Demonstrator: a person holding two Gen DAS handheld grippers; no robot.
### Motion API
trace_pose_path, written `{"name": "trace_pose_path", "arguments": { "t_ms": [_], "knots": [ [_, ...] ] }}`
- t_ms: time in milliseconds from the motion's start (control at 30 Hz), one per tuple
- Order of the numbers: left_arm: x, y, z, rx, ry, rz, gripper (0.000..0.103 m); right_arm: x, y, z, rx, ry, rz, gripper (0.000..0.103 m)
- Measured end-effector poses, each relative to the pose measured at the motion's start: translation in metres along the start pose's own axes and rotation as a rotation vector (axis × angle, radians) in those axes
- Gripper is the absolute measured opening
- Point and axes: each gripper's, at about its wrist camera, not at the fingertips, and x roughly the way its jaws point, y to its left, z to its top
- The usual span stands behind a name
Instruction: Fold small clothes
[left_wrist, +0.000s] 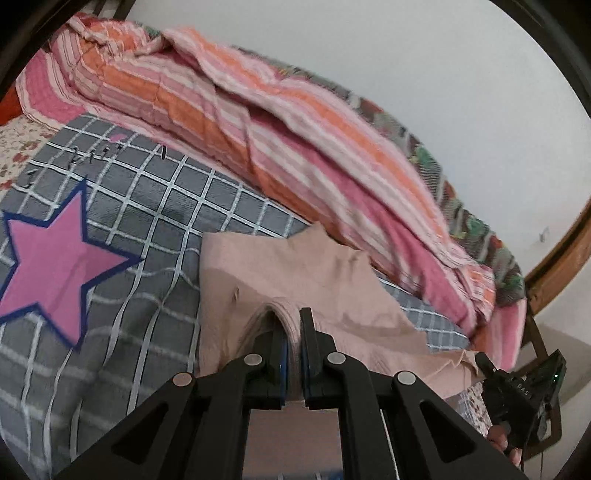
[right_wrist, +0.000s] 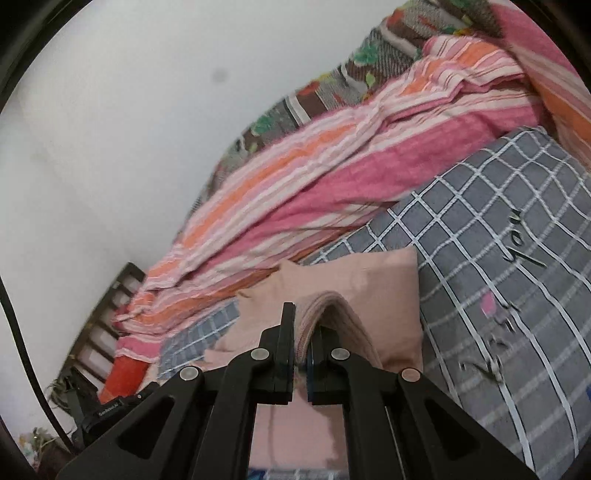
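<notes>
Left wrist view: the left gripper (left_wrist: 291, 332) is clamped on a bunched edge of the pale pink knit garment (left_wrist: 295, 273), lifted over the grey bedcover with white grid lines (left_wrist: 166, 206) and its pink star patch (left_wrist: 55, 266). The right gripper (right_wrist: 304, 332) pinches another fold of the same cloth. Just behind, a rumpled pink, orange and white striped blanket (left_wrist: 258, 122) lies along the white wall (left_wrist: 406, 74), crowding the garment's far edge.
</notes>
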Motion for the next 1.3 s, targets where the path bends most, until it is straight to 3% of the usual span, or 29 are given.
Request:
{"name": "trace_pose_path", "arguments": {
  "t_ms": [233,367,400,433,500,700,833,900,967,1033,1100,1200,1300],
  "knots": [
    [0.058,0.023,0.034,-0.047,0.048,0.019,0.006,0.07,-0.008,0.022,-0.052,0.072,-0.037,0.004],
    [0.081,0.025,0.048,-0.035,0.081,-0.02,0.008,0.103,-0.01,0.032,-0.072,0.093,-0.072,0.005],
    [0.086,0.023,0.051,-0.02,0.088,-0.016,0.015,0.112,-0.011,0.035,-0.088,0.102,-0.087,0.008],
    [0.086,0.021,0.052,-0.008,0.084,-0.002,0.029,0.118,-0.011,0.036,-0.106,0.109,-0.099,0.012],
    [0.082,0.017,0.052,0.032,0.051,0.022,0.041,0.127,-0.01,0.036,-0.148,0.121,-0.152,0.02],
    [0.061,0.014,0.035,0.099,0.078,0.069,0.041,0.103,-0.008,0.015,-0.248,0.136,-0.196,0.029],
    [0.037,0.009,0.004,0.198,0.102,0.126,0.041,0.075,-0.013,-0.01,-0.289,0.19,-0.213,0.029],
    [0.025,0.011,-0.012,0.205,0.116,0.124,0.041,0.059,-0.016,-0.025,-0.316,0.215,-0.22,0.035],
    [0.014,0.019,-0.03,0.18,0.134,0.112,0.042,0.045,-0.019,-0.037,-0.336,0.232,-0.229,0.045],
    [0.003,0.031,-0.049,0.132,0.161,0.097,0.042,0.034,-0.022,-0.046,-0.342,0.247,-0.235,0.047],
    [-0.002,0.037,-0.064,0.107,0.181,0.078,0.042,0.022,-0.027,-0.058,-0.331,0.274,-0.221,0.047],
    [-0.007,0.047,-0.082,0.048,0.197,0.01,0.054,0.014,-0.035,-0.069,-0.299,0.306,-0.194,0.048],
    [-0.003,0.047,-0.086,0.012,0.186,-0.027,0.055,0.017,-0.044,-0.075,-0.239,0.329,-0.169,0.048]
  ]
}}
